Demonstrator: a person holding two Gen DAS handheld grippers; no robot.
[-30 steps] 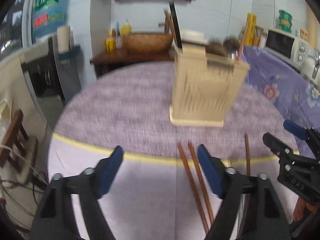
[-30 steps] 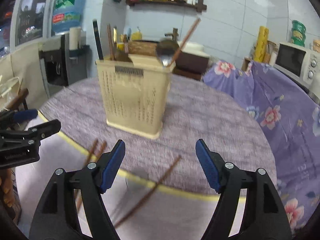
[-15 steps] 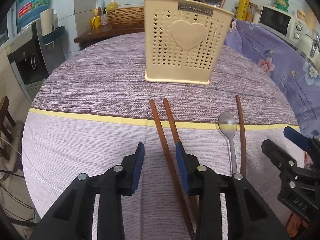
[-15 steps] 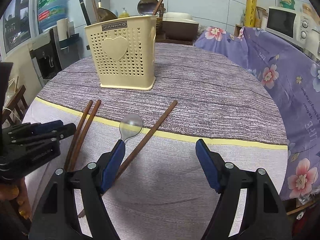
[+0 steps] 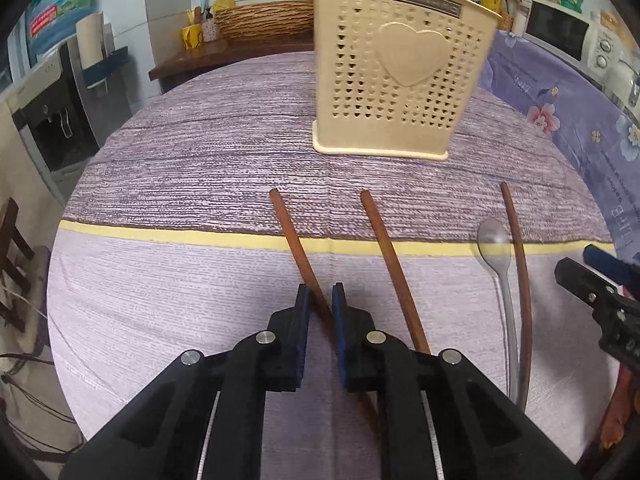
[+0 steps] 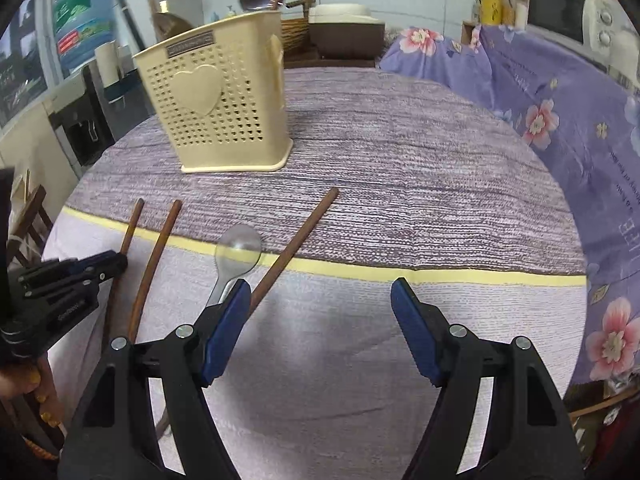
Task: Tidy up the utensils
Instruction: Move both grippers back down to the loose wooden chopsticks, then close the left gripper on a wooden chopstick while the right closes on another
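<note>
A cream perforated utensil holder [image 5: 396,84] with a heart stands on the round table and also shows in the right wrist view [image 6: 224,104]; utensils stick out of it. Three brown chopsticks and a metal spoon [image 5: 496,256] lie in front of it. My left gripper [image 5: 320,304] is shut on the leftmost chopstick [image 5: 292,236], near its middle. A second chopstick [image 5: 388,256] lies just right of it, a third [image 5: 518,256] beside the spoon. My right gripper [image 6: 320,312] is open above the table, its left finger over the spoon [image 6: 236,252] handle and third chopstick [image 6: 296,240].
The table has a purple striped cloth with a yellow band [image 5: 180,236]. A floral purple cover [image 6: 560,120] drapes furniture at the right, with a microwave [image 5: 560,32] behind. A water dispenser [image 5: 52,112] and a wooden chair [image 5: 12,264] stand at the left.
My left gripper has lowered toward the table and closed from open onto the leftmost chopstick. That chopstick has spread apart from its neighbour. The right gripper stays open and has moved closer to the table.
</note>
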